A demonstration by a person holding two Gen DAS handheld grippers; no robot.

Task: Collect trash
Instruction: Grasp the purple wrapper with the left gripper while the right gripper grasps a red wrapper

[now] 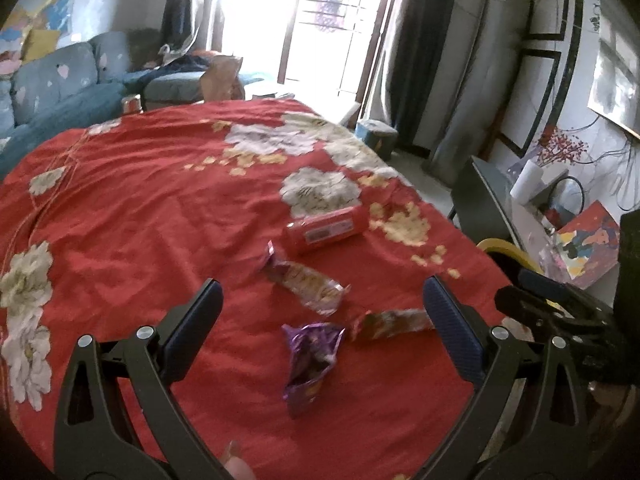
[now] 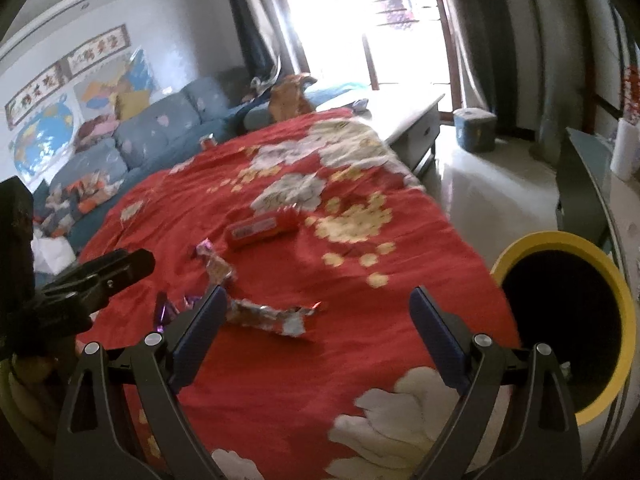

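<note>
On the red flowered cloth (image 1: 160, 208) lie a purple wrapper (image 1: 310, 360), a silvery snack wrapper (image 1: 308, 284), a brown crumpled wrapper (image 1: 392, 322) and a red can (image 1: 324, 230) on its side. My left gripper (image 1: 322, 326) is open and empty, hovering over the purple wrapper. My right gripper (image 2: 316, 322) is open and empty above the crumpled wrapper (image 2: 272, 316). The right wrist view also shows the red can (image 2: 260, 230), the silvery wrapper (image 2: 216, 266) and a bit of the purple wrapper (image 2: 164, 312).
A black bin with a yellow rim (image 2: 568, 320) stands at the table's right edge. A blue sofa (image 2: 132, 144) is behind the table, a low white table (image 2: 404, 112) and a blue box (image 2: 474, 128) by the window. A dark chair (image 1: 480, 200) stands right.
</note>
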